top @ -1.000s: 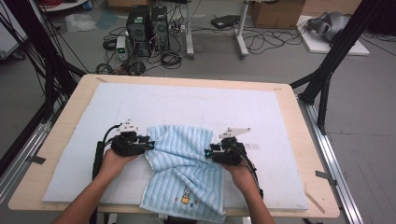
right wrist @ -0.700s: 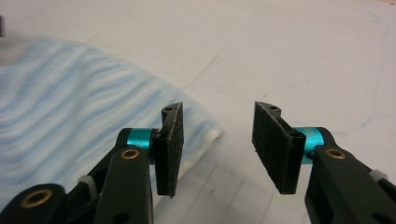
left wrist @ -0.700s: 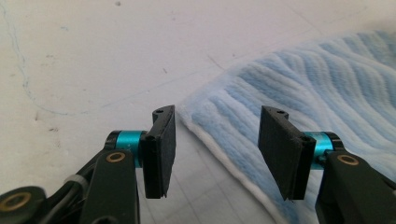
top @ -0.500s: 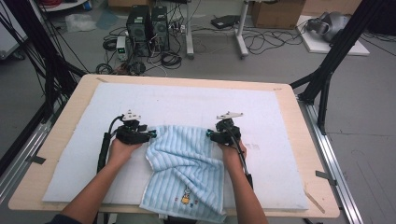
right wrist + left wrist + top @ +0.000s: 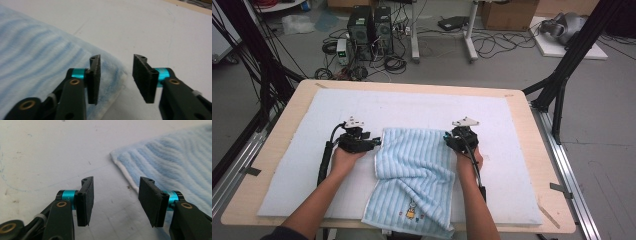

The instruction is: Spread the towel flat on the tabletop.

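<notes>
A light blue striped towel (image 5: 414, 175) lies on the white mat, its near end with a small embroidered figure hanging over the table's front edge. My left gripper (image 5: 371, 144) sits at the towel's far left corner. In the left gripper view its jaws (image 5: 115, 202) stand open over bare mat after opening wider, and the towel's edge (image 5: 175, 162) runs under the right jaw. My right gripper (image 5: 451, 141) is at the far right corner. Its jaws (image 5: 116, 80) have just been opening, with the towel's corner (image 5: 37, 55) below the left jaw and nothing pinched.
The white mat (image 5: 512, 130) covers most of the wooden table (image 5: 542, 220). Black frame posts (image 5: 562, 75) stand at both sides. Computer towers (image 5: 367, 25) and cables lie on the floor beyond the far edge.
Both hands moved away from me across the mat, drawing the towel's far edge out flatter and wider. Both pairs of jaws then parted and left the towel's corners lying on the mat.
</notes>
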A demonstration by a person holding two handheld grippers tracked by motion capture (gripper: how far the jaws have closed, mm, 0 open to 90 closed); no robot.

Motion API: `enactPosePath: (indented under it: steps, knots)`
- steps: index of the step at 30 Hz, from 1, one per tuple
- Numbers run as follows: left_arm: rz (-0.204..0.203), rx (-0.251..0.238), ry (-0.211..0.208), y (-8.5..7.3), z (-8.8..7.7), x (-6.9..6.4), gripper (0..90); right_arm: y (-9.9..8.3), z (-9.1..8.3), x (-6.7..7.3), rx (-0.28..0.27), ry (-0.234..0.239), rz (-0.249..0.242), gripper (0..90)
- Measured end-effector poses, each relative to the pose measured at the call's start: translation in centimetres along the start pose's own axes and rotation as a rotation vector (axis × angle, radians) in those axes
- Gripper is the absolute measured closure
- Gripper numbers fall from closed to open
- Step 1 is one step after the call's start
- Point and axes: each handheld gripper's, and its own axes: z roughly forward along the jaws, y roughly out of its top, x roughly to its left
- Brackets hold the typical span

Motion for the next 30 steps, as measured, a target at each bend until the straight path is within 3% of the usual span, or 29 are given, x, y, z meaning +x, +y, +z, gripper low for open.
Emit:
enactPosePath:
  steps: [2,7,9,10,13,14,17,19,23,24,25,28,30]
  knots:
    - [-0.012,-0.008,-0.01,0.7,0.6,-0.2,47.6,0.0,-0.6,0.0,-0.014,0.027,-0.001,52.9]
    - [0.048,0.028,-0.015,1.8,2.7,-1.4,47.8,-0.5,-1.9,0.0,-0.021,0.093,-0.014,49.8]
    - [0.068,0.004,0.013,1.8,3.2,-1.9,47.7,-0.8,-2.4,-0.1,-0.027,0.108,-0.012,49.1]
    - [0.072,-0.001,0.029,1.8,3.4,-2.1,53.8,-0.9,-2.6,-0.2,-0.029,0.12,-0.008,48.9]
    - [0.107,0.002,0.0,2.4,3.7,-1.7,79.3,-1.3,-2.9,-0.5,-0.028,0.133,-0.003,49.0]
    - [0.111,0.003,0.015,2.7,4.0,-1.6,85.6,-1.3,-2.8,-0.7,-0.026,0.135,0.0,49.0]
    - [0.06,0.001,0.041,4.0,4.8,0.0,87.3,-1.4,-2.7,-0.8,-0.021,0.14,0.019,49.1]
    - [0.016,-0.026,0.074,4.7,5.0,1.3,87.5,-1.4,-2.7,-0.9,-0.026,0.133,0.026,49.1]
    - [-0.045,-0.077,0.114,5.4,4.8,3.0,84.4,-1.4,-2.6,-1.2,-0.027,0.123,0.061,50.4]
    - [-0.079,-0.086,0.119,5.4,4.6,3.2,73.8,-1.5,-2.6,-1.2,-0.023,0.124,0.067,50.4]
    - [-0.097,-0.079,0.101,5.3,4.5,3.3,63.0,-1.5,-2.5,-1.2,-0.01,0.126,0.068,50.4]
    - [-0.114,-0.067,0.055,5.1,4.1,3.2,49.1,-1.6,-2.2,-1.1,-0.001,0.133,0.062,50.5]
    - [-0.101,-0.059,0.034,4.9,3.8,3.0,47.1,-1.5,-2.0,-0.8,0.003,0.144,0.057,51.1]
